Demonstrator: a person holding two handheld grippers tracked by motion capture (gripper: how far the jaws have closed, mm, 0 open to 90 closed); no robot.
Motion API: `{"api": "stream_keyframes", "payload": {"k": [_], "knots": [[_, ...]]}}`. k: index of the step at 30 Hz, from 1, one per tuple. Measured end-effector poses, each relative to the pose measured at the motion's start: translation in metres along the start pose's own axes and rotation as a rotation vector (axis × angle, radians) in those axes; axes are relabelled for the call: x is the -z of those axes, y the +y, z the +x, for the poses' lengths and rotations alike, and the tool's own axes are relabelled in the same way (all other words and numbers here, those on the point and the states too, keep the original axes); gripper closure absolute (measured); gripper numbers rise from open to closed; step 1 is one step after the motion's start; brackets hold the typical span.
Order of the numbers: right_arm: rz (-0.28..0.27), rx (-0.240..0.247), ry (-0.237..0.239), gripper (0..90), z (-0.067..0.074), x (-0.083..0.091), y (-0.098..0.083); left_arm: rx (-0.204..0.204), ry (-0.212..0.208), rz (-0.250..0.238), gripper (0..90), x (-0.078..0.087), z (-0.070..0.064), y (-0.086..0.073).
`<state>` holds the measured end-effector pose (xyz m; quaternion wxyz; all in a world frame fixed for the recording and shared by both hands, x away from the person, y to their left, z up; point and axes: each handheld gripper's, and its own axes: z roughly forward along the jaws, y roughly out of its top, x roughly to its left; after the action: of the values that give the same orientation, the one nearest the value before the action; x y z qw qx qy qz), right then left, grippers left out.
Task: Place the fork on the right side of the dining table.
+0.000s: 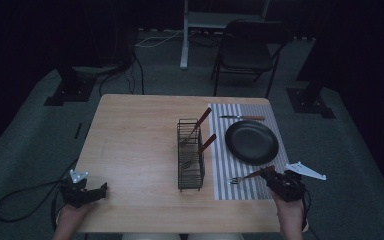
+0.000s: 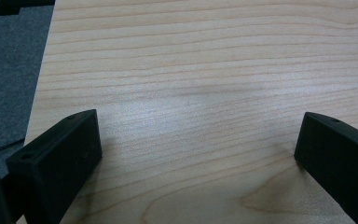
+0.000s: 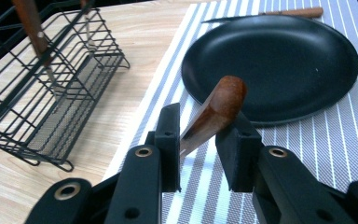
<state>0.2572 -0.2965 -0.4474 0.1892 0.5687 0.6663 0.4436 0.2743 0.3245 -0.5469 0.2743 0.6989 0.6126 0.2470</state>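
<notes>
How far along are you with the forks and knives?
Done: the knife lies beyond the plate on the striped mat. In hand: the fork, tines on the mat, handle between the right hand-held gripper's jaws. Left, probably: two utensils standing in the wire basket.

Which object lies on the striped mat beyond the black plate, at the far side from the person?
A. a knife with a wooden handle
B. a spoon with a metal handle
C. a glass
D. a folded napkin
A: the high view shows a knife with a brown wooden handle lying across the striped mat just beyond the black plate, and the right gripper view shows it there too.
</notes>
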Motion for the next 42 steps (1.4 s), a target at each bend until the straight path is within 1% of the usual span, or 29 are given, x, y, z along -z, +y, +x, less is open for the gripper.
{"api": "stream_keyframes", "payload": {"k": [1, 5, 11, 17, 21, 23, 25, 27, 31, 33, 42], "knots": [[0.007, -0.011, -0.006, 70.8, -0.003, -0.001, -0.001, 0.000, 0.000, 0.000, 0.7, 0.000, 0.000, 0.000], [0.018, -0.041, -0.004, 70.6, -0.012, -0.001, -0.005, 0.000, 0.000, 0.000, 0.7, 0.000, 0.000, 0.000], [0.027, -0.048, -0.007, 66.1, -0.024, -0.005, -0.011, 0.000, 0.000, 0.000, 0.7, 0.000, 0.000, 0.000], [0.039, -0.063, 0.028, 64.0, -0.044, -0.015, -0.017, 0.000, 0.000, 0.000, 0.7, 0.000, 0.000, 0.000], [0.042, -0.073, 0.040, 62.0, -0.052, -0.019, -0.021, 0.000, 0.000, 0.000, 0.7, 0.000, 0.000, 0.000], [0.035, -0.101, 0.063, 62.0, -0.059, -0.021, -0.024, 0.004, 0.004, 0.000, 0.7, 0.000, 0.000, 0.000], [0.036, -0.129, 0.065, 60.8, -0.066, -0.023, -0.027, 0.005, 0.005, 0.000, 0.7, 0.000, 0.000, 0.000], [0.042, -0.141, 0.064, 59.8, -0.072, -0.025, -0.030, 0.004, 0.005, 0.001, 0.7, 0.000, 0.000, 0.000], [0.068, -0.132, 0.040, 59.8, -0.079, -0.029, -0.034, 0.005, 0.005, -0.001, 0.7, 0.000, 0.000, 0.000], [0.077, -0.126, 0.035, 59.6, -0.082, -0.031, -0.035, 0.003, 0.005, 0.000, 0.7, 0.000, 0.000, 0.000], [0.105, -0.128, 0.034, 55.6, -0.092, -0.039, -0.035, 0.003, 0.005, 0.000, 0.7, 0.000, 0.000, 0.000]]}}
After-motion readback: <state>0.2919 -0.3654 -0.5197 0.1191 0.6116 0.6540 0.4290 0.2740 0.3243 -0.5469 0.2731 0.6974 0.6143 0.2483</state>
